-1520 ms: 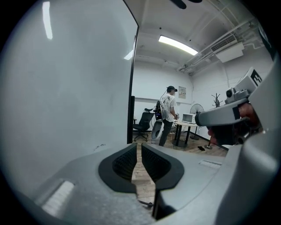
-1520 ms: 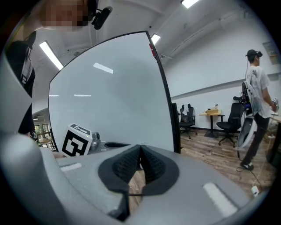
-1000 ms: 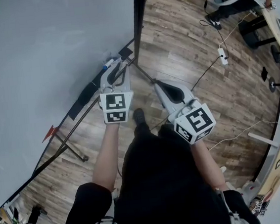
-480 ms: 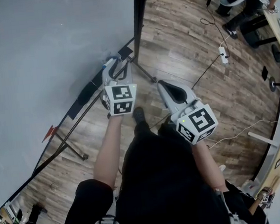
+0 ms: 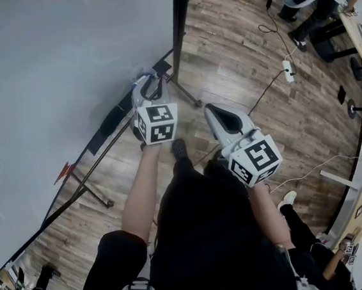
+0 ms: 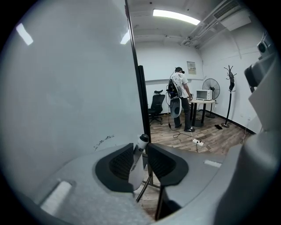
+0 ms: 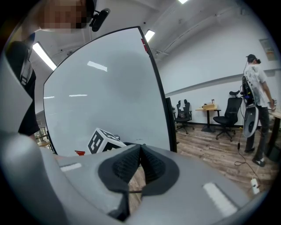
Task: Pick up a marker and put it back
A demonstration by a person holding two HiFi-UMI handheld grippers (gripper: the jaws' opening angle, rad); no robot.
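While our left gripper [image 6: 139,148] is clamped on the slim white marker with a dark cap [image 6: 134,169], the task's object hangs in the air with nothing under it. The marker stands tilted between the black ribbed pads, cap end poking out past the jaw tips toward the large grey-white whiteboard [image 6: 66,88]. From the head view we judge that it sits just in front of the board's narrow dark tray ledge [image 5: 86,159], near the board's dark upright edge post [image 5: 178,19]. Whether it touches the ledge we cannot tell.

Our right gripper [image 7: 140,148] has its jaws pressed together on nothing. It is held well apart from the board, over the brown wood-plank floor [image 5: 236,58].

We see the main risk in the put-back. The ledge looks narrow and the marker is tilted against it. If we let go before the barrel lies along the ledge, it could tip over the front lip and drop to the floor. The pads seem to hold only part of the round barrel, so a knock against the post or the ledge could make it swivel or slide in the grip. The cap end points toward the board, so pushing in too far could jam it against the surface. A black block-shaped object [image 5: 113,121] lies further along the ledge, so we should set the marker down short of it.
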